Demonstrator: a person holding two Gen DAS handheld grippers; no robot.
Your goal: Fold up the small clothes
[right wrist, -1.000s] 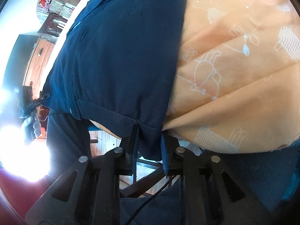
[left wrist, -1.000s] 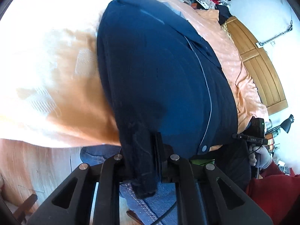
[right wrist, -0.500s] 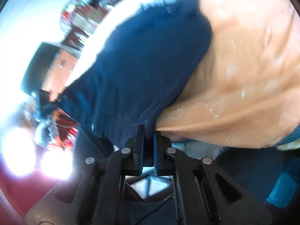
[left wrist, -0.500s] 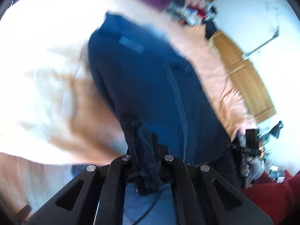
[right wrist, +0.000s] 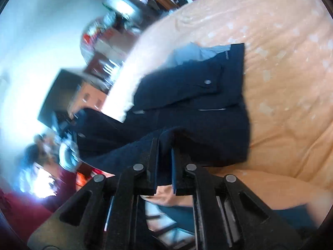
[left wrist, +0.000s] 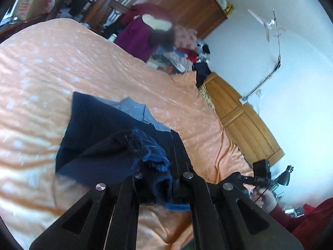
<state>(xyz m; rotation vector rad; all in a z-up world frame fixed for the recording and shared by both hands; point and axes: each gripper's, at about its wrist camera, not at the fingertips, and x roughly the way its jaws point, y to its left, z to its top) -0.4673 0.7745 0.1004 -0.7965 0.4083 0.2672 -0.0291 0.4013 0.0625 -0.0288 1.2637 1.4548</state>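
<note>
Left wrist view shows the left gripper (left wrist: pixel 159 179) clamped on a bunched, frayed hem of the navy garment (left wrist: pixel 100 133), and the change since 1 second ago is plain: then the cloth lay spread long and flat, filling most of the picture, whereas now its near end is lifted and carried over the rest, so the piece looks shorter and doubled. The right gripper (right wrist: pixel 165 162) has also kept its hold, pinching the opposite hem corner of the same navy garment (right wrist: pixel 197 112), which in the right wrist view now shows a buttoned pocket flap (right wrist: pixel 183 87) and a pale grey inner lining (right wrist: pixel 195 53) at the far end. Both cameras have tipped upward, taking in far more of the room than before.

The garment rests on a bed covered by an orange sheet (left wrist: pixel 52 79) with small pale printed marks, wrinkled around the cloth. Beyond the bed, the left view has a dark wooden wardrobe (left wrist: pixel 183 6), a heap of mixed clothes (left wrist: pixel 177 48), a lighter wooden headboard (left wrist: pixel 241 120), a white wall and a ceiling fan (left wrist: pixel 268 24). A red sleeve (left wrist: pixel 301 218) shows at the lower right. The right view's background is blurred.
</note>
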